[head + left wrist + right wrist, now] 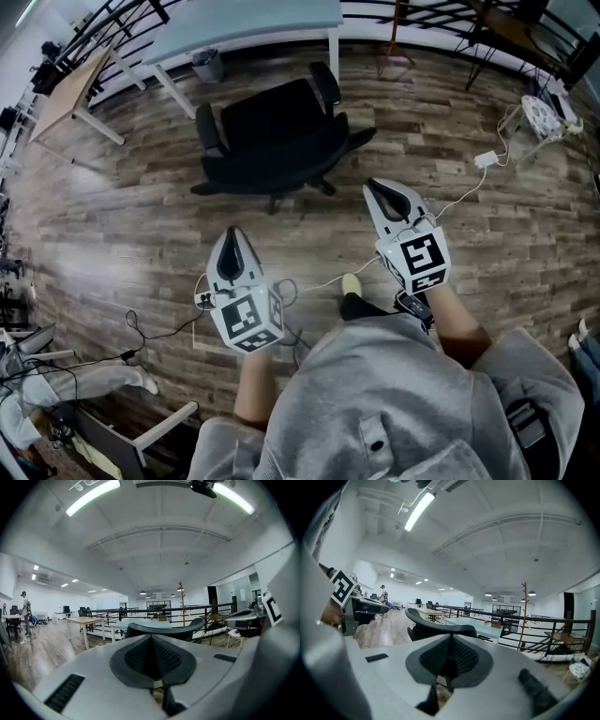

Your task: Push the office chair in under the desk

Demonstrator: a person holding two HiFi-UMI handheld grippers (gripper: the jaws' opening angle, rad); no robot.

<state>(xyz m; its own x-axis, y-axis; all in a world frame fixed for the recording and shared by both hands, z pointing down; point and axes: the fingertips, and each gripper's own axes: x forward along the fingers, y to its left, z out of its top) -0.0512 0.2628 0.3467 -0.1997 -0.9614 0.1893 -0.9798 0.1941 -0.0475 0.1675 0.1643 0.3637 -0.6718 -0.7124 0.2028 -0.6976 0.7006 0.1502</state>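
I see one black office chair (pixel 272 141). It stands upright on the wood floor (pixel 112 225), a little way out from the one pale blue desk (pixel 253 21). Its seat and two arm rests (pixel 324 86) point at the desk, and its back is toward me. I have two grippers. The left gripper (pixel 232 240) and the right gripper (pixel 379 191) are both squeezed tight with nothing in them. Neither one touches the chair.
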